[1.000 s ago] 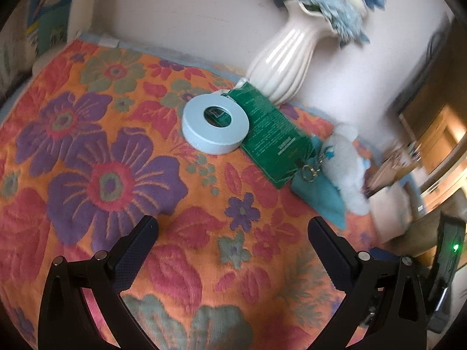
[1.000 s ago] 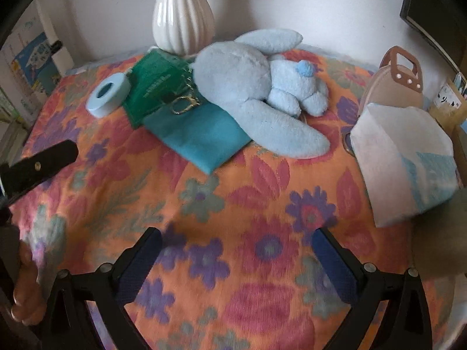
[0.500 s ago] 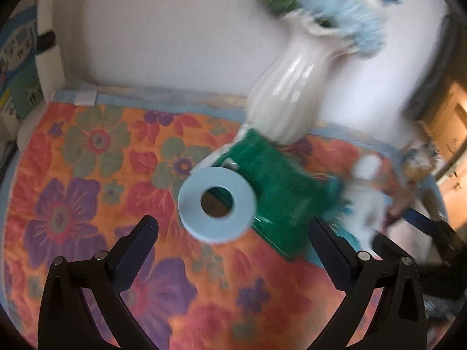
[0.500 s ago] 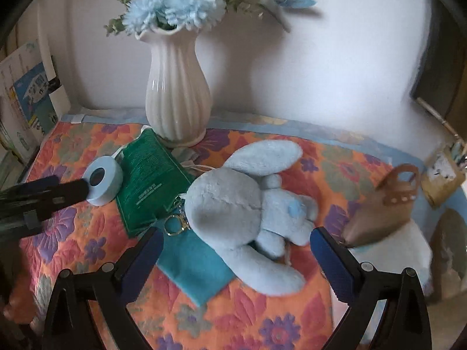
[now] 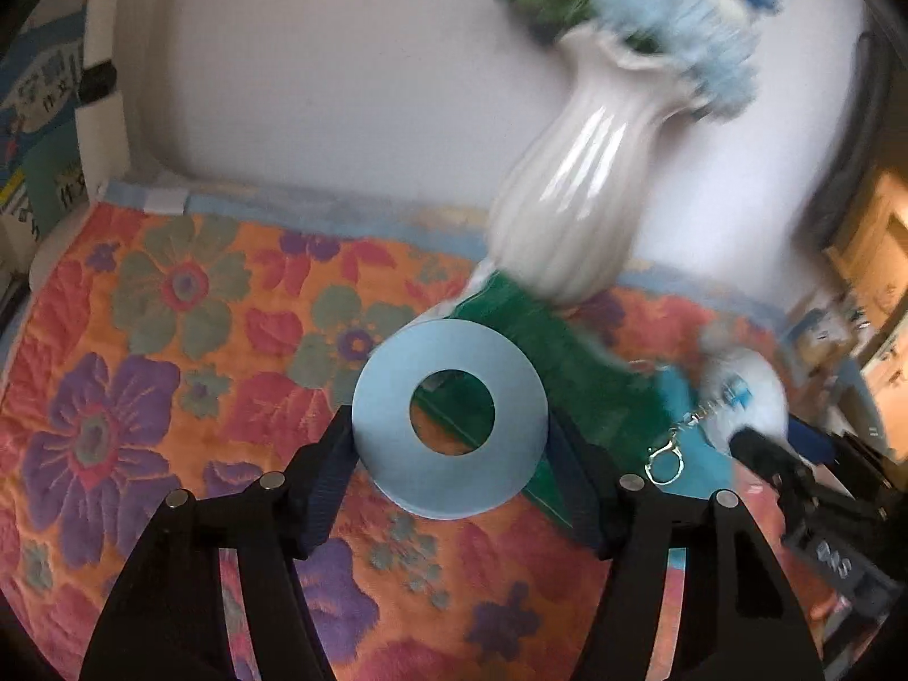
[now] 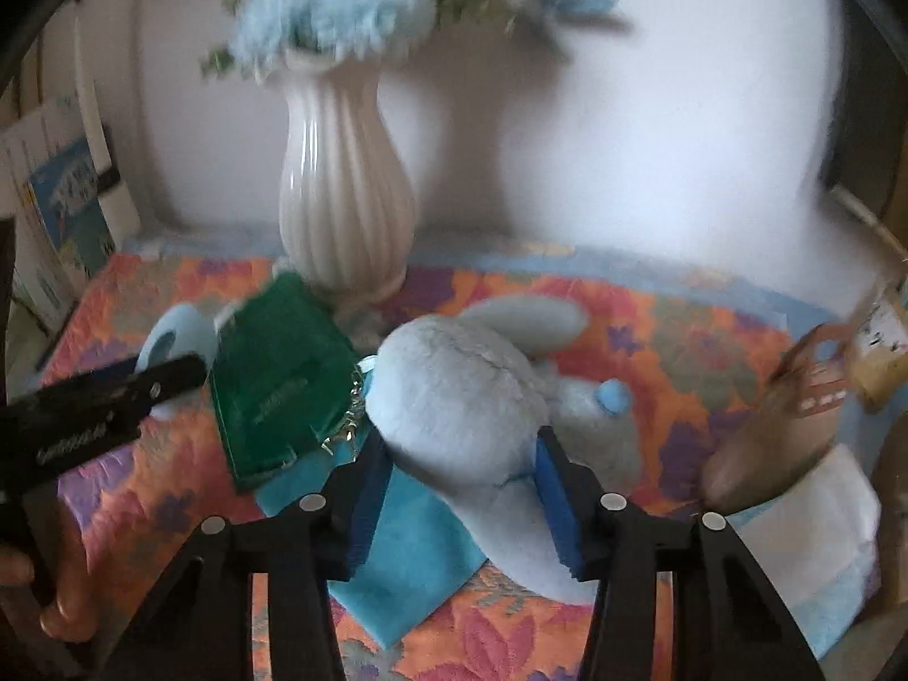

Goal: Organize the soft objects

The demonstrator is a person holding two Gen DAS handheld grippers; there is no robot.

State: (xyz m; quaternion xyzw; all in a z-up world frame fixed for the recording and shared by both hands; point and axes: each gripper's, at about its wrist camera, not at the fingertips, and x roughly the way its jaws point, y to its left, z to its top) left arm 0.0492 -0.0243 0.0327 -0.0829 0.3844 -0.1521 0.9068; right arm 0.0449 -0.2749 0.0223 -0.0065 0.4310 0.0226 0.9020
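Left tongs: closing on ring.
Right tongs: closing on plush.
Progress: nothing sorted yet.

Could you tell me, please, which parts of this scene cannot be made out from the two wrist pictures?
- Flowers in the ribbed white vase: motion-blurred in both views.
- Green flat packet: its print is too small and blurred in the right wrist view.
- Pale blue plush rabbit: face turned away; underside hidden by the right tongs.
- Pale blue ring-shaped roll: lower sides hidden by the left tongs.
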